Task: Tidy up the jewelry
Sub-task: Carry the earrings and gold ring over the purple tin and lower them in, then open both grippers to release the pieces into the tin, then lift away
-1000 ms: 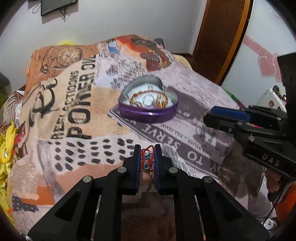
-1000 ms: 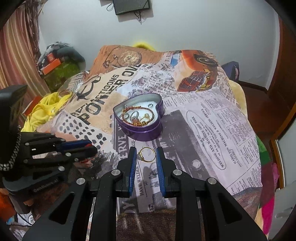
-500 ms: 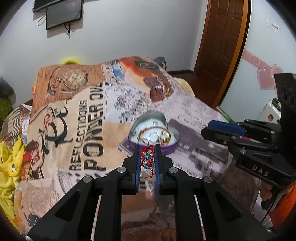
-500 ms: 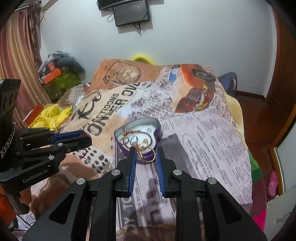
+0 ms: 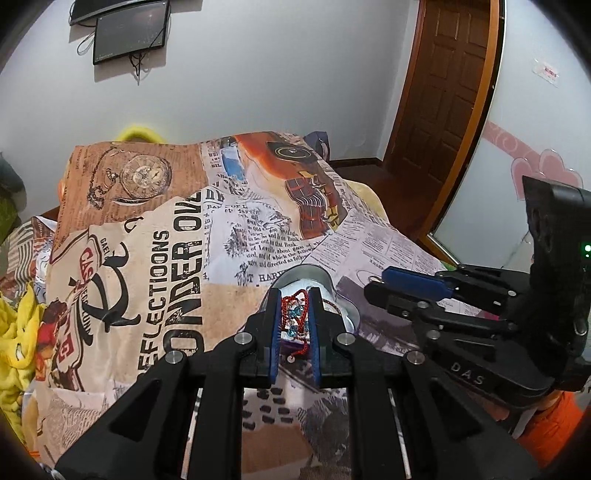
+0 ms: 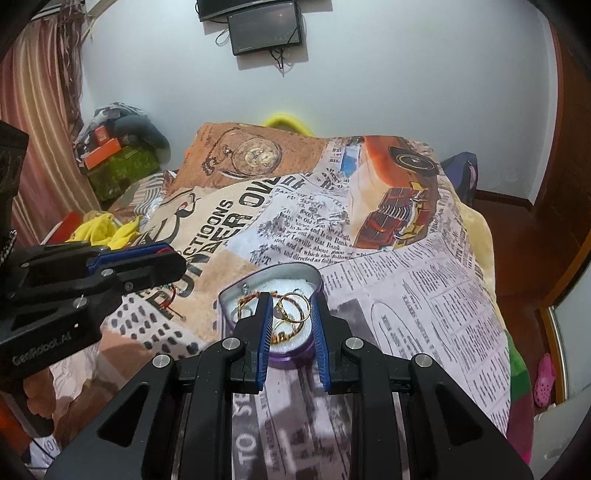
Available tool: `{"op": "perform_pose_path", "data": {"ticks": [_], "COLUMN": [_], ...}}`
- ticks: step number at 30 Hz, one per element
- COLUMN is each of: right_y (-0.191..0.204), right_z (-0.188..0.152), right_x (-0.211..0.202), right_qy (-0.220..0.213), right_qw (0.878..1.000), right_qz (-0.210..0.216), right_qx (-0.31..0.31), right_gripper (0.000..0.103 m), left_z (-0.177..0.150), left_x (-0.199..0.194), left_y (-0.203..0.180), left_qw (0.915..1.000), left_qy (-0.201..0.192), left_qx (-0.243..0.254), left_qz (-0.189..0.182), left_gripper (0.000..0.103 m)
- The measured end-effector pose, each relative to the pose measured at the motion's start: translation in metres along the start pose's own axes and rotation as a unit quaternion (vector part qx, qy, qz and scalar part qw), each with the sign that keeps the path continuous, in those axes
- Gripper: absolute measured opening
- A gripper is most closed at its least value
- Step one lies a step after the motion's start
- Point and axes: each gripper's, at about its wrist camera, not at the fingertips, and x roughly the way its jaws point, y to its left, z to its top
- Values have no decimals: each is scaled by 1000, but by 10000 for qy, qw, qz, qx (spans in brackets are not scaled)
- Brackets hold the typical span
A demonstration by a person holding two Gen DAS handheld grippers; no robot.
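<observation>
A purple heart-shaped tin (image 6: 295, 352) with gold jewelry inside sits on the printed blanket (image 6: 406, 288). My right gripper (image 6: 290, 314) is shut on a gold ring (image 6: 291, 308) and holds it above the tin. My left gripper (image 5: 293, 314) is shut on a red beaded bracelet (image 5: 293, 314) with blue beads, lifted in front of the tin (image 5: 343, 306). The left gripper also shows in the right wrist view (image 6: 147, 262), left of the tin. The right gripper shows in the left wrist view (image 5: 406, 286), to the right.
The blanket covers a bed. Yellow cloth (image 5: 18, 332) lies at its left edge. A wooden door (image 5: 454, 92) stands at the right, a wall screen (image 6: 266, 27) behind. Boxes and clutter (image 6: 118, 155) sit at the far left.
Both grippers have risen from the blanket with their pieces and tilted up; the tin now sits low, just behind the fingertips, and more of the wall shows.
</observation>
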Motion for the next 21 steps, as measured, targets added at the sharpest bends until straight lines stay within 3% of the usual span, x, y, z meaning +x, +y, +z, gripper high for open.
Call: {"op": "perform_pose_path", "data": {"ticks": [21], "right_y": [-5], "right_z": [2], "right_x": [44], "right_qy": [446], "right_qw": [9986], "right_qz": [266], "right_qx": [-35], "right_gripper": [19], "left_z": [-3], "left_x": [67], "left_y": [26], "left_qw": [9962], "left_qy": [625], "left_qx": [-549], "left_qz": [-252], "left_gripper": [12]}}
